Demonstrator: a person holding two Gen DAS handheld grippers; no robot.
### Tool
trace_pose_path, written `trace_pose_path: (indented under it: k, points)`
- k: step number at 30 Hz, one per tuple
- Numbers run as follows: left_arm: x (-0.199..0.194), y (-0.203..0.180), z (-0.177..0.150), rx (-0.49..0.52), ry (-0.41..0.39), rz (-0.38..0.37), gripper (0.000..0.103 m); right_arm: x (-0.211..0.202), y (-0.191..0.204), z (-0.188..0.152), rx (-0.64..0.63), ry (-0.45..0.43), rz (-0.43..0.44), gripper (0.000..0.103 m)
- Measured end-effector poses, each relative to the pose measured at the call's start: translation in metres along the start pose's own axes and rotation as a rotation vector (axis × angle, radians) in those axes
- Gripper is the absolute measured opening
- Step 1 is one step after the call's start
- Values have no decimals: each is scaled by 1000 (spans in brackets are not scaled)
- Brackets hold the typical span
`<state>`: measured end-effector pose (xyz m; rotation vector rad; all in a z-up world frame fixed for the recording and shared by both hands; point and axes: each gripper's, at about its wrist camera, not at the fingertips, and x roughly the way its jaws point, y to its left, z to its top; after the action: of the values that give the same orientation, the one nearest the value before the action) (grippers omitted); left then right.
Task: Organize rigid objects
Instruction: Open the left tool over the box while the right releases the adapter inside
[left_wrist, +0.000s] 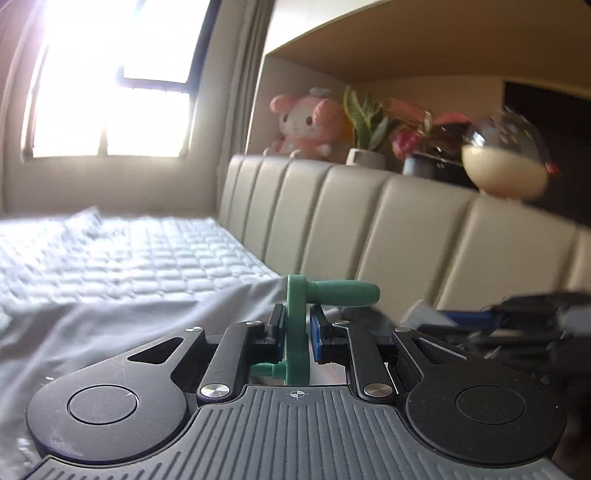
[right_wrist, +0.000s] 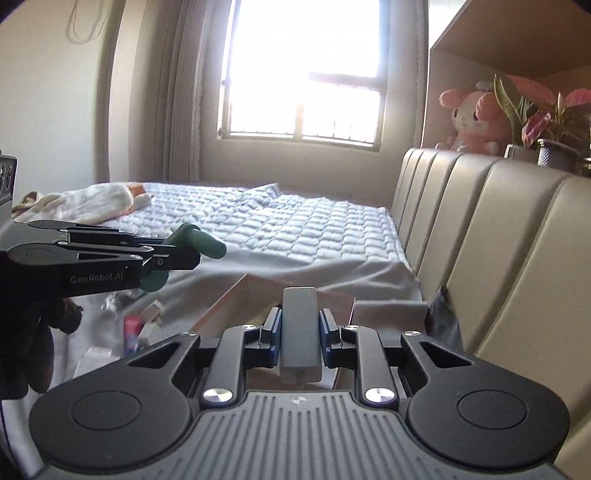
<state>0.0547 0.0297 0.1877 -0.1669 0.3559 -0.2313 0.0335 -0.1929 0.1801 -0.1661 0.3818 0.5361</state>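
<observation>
Right up close, the left gripper (left_wrist: 295, 332) has its blue pads clamped on a green crank-shaped plastic piece (left_wrist: 297, 328) held above the rumpled grey sheet (left_wrist: 129, 325), while the right gripper (right_wrist: 298, 332) pinches an upright grey block (right_wrist: 300, 332) over an open cardboard box (right_wrist: 236, 295) beside the padded headboard (right_wrist: 480, 229).

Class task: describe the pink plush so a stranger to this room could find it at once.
Start at the padded headboard beside the bed. On the ledge above it, the pink plush sits nearest the window, left of two potted plants; it alone is a soft toy.
</observation>
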Motion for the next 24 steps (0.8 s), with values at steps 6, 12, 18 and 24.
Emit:
trace_pose_path:
  k: [6, 12, 18, 24]
  points:
    - [40, 41, -4, -129, 108, 62, 16, 70, -24, 38, 82, 28, -45, 55]
    - [5, 98, -68, -216, 190, 171, 16, 62, -23, -33, 87, 118, -45, 59]
    - [-60, 146, -130, -346, 233, 344, 16, 53, 21, -98, 10, 248, 31, 60]
    - [-110, 187, -154, -461, 216, 434, 16, 60, 78, -88, -83, 233, 140, 65]
